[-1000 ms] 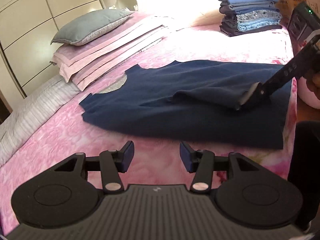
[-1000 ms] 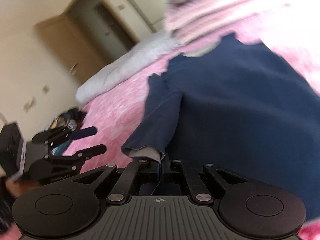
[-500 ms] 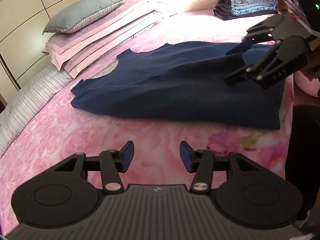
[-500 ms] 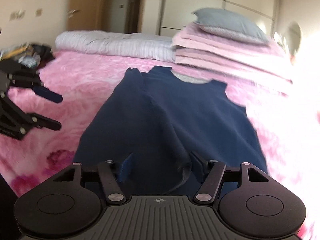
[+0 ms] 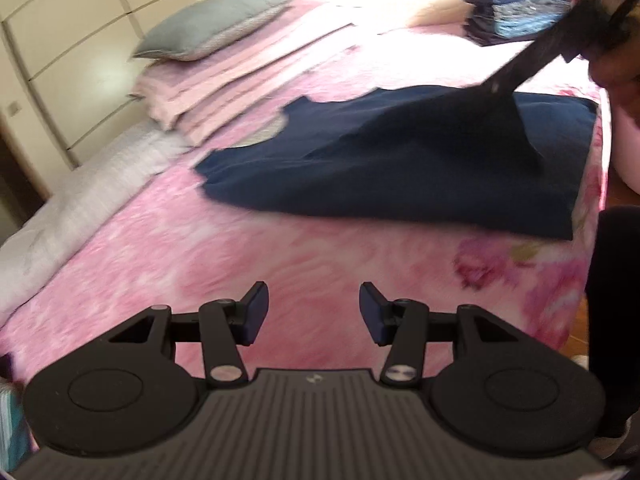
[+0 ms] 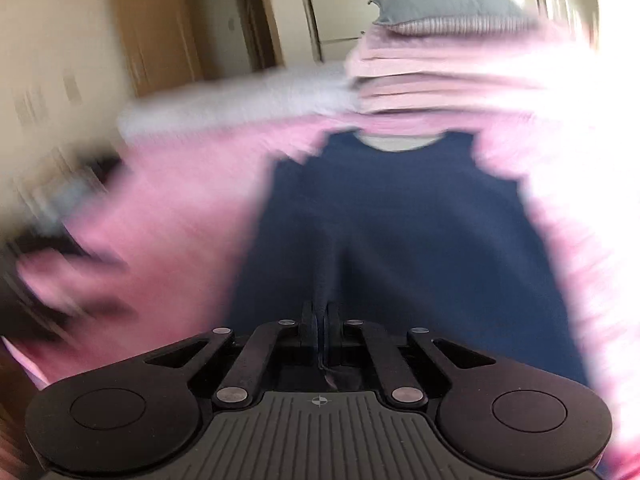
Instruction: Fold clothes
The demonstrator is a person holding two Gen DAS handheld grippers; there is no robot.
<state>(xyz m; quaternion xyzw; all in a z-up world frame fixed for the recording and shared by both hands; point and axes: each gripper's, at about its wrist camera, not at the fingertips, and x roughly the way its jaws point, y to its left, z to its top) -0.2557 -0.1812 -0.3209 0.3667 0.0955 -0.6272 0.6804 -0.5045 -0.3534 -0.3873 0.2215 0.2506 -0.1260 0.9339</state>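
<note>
a dark blue top (image 5: 400, 168) is spread flat on a pink flowery blanket (image 5: 248, 248) that covers the bed. in the left wrist view the top lies at about 1 o'clock, with its round neck hole turned toward 11 o'clock, where the pillows are. its lower end reaches the blanket edge at 3 o'clock.

the left gripper (image 5: 314, 312) is held low over bare pink blanket, near the top but not touching it. its two blue pads (image 5: 256, 312) are set wide apart and nothing is held between them.

the right gripper (image 5: 494, 88) is seen coming in from 1 o'clock in the left wrist view. a bit of the blue cloth is pinched in it and pulled up into a small tent shape. in the right wrist view the right gripper (image 6: 321, 324) has its fingers pressed tight together on a fold of the top (image 6: 392, 216), and the cloth is stretched from there toward 12 o'clock. that view is very blurry.

a grey pillow (image 5: 212, 24) is laid on a stack of pink bedding (image 5: 224, 80) at 11 o'clock. a pile of folded blue clothes (image 5: 516, 4) is seen at 1 o'clock, well apart from the top. a pale grey quilt (image 5: 76, 208) is laid along the 9 o'clock side of the bed, and cream cupboard doors (image 5: 68, 32) are seen behind it.
</note>
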